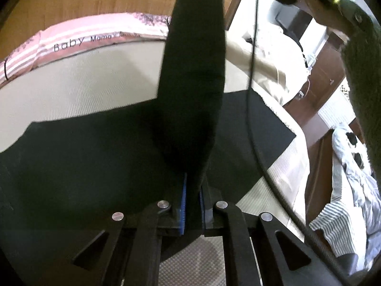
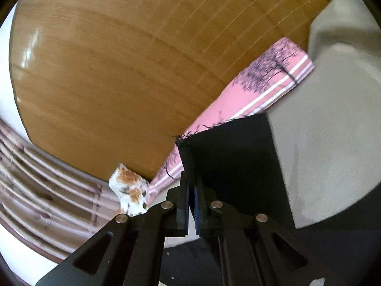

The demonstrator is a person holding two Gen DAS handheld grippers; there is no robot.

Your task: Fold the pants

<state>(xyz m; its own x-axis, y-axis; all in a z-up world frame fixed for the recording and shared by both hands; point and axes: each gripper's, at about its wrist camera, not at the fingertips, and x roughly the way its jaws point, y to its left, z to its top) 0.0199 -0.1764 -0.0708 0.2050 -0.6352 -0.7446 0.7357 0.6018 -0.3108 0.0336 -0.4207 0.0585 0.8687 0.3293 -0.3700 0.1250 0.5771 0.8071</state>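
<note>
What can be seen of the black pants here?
The black pants look like matte, soft dark fabric. Part lies flat on the pale ribbed mat; a lifted fold rises taut from the left gripper, which pinches it. The right gripper clamps another edge, whose corner is frayed.

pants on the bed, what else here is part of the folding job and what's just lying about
Part of the job:
black pants
left gripper, shut on the pants
right gripper, shut on the pants

Just lying about:
pink pillow
cat toy
striped cloth
</note>
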